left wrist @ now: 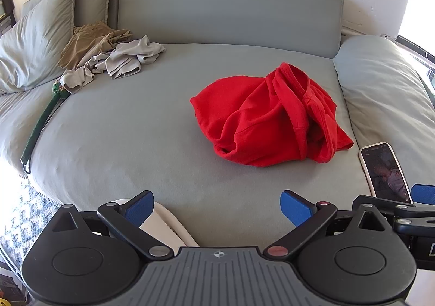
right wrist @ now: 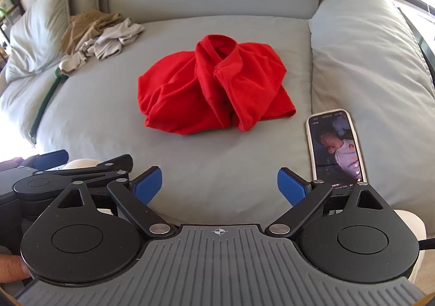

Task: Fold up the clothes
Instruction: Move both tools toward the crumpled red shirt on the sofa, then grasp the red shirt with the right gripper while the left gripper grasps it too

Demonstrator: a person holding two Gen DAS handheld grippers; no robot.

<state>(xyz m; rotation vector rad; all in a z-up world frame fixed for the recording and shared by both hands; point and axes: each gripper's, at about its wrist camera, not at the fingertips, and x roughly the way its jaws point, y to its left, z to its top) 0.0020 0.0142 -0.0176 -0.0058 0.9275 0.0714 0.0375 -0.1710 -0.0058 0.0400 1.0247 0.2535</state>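
- Left wrist view: crumpled red knit garment [left wrist: 267, 118] lies bunched mid-cushion on the grey sofa seat [left wrist: 122, 129], toward its right edge, near a white-cased smartphone [left wrist: 384, 170].
- Left gripper [left wrist: 216, 208] and right gripper [right wrist: 219, 186] hover at the front edge, jaws spread, empty.
- Likely soft, light and floppy; the ribbed neckline [right wrist: 214, 46] offers a firm hold.

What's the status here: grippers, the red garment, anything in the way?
Left gripper open, empty; right gripper open, empty. Red garment crumpled mid-bed, untouched. Phone lies close beside it on the right; other clothes piled far left.
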